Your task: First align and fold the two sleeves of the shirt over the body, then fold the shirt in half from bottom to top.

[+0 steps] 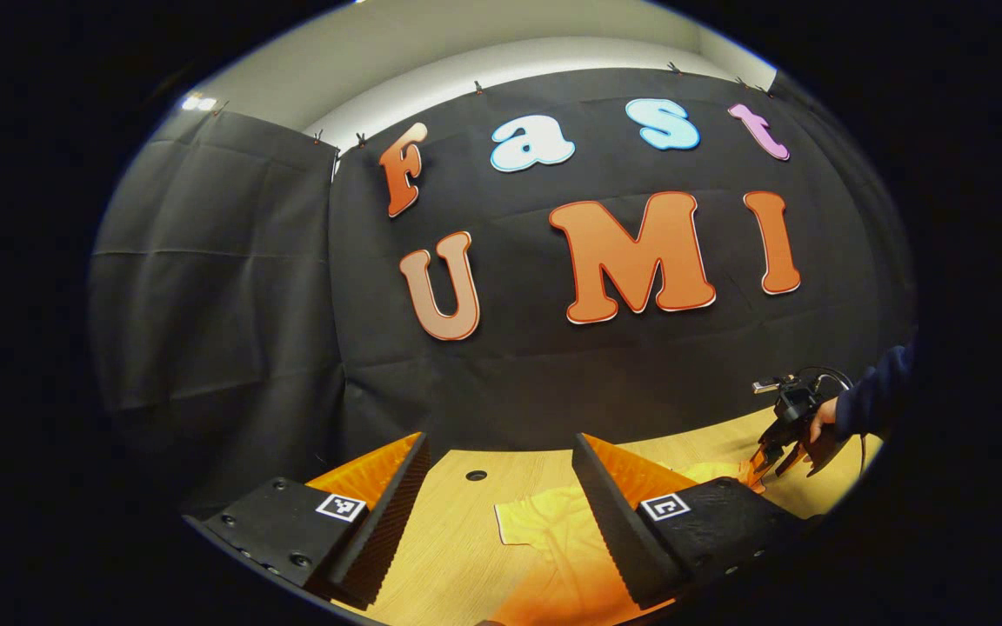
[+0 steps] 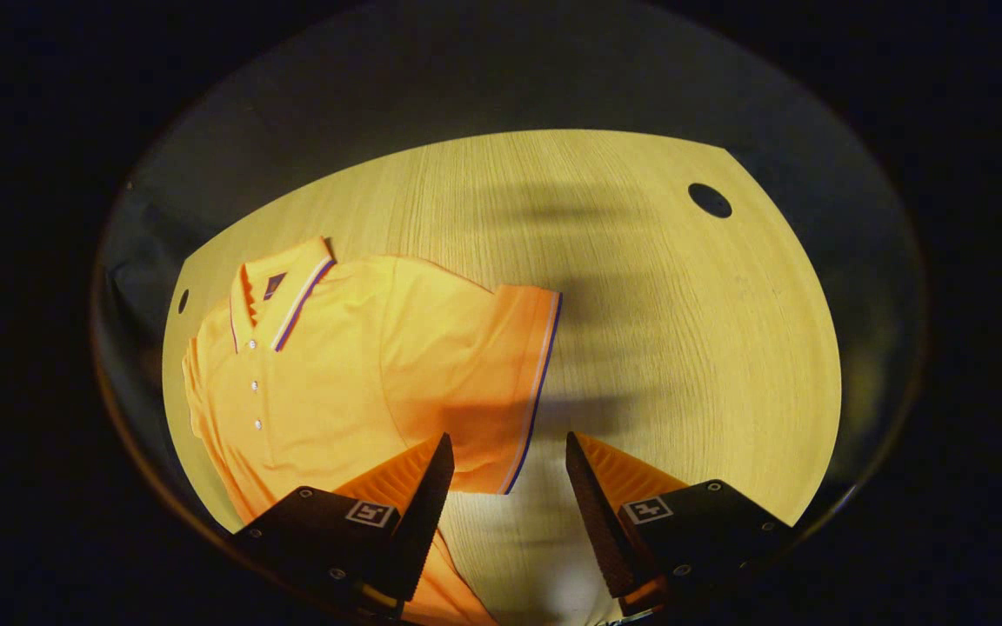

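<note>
The shirt (image 2: 353, 374) lies flat on the table (image 2: 684, 330). Right gripper (image 2: 501, 474) hovers over its sleeve (image 2: 501, 382), jaws wide. Left gripper (image 1: 501, 482), jaws wide, apparently sits just above the shirt

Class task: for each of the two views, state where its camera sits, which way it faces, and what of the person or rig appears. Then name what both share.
Left gripper view: rides the left gripper, facing level toward the booth wall; a sleeve holds the right gripper.
Right gripper view: rides the right gripper, looking down; its open fingers straddle the shirt's sleeve hem.
Shared: shirt, table.
</note>
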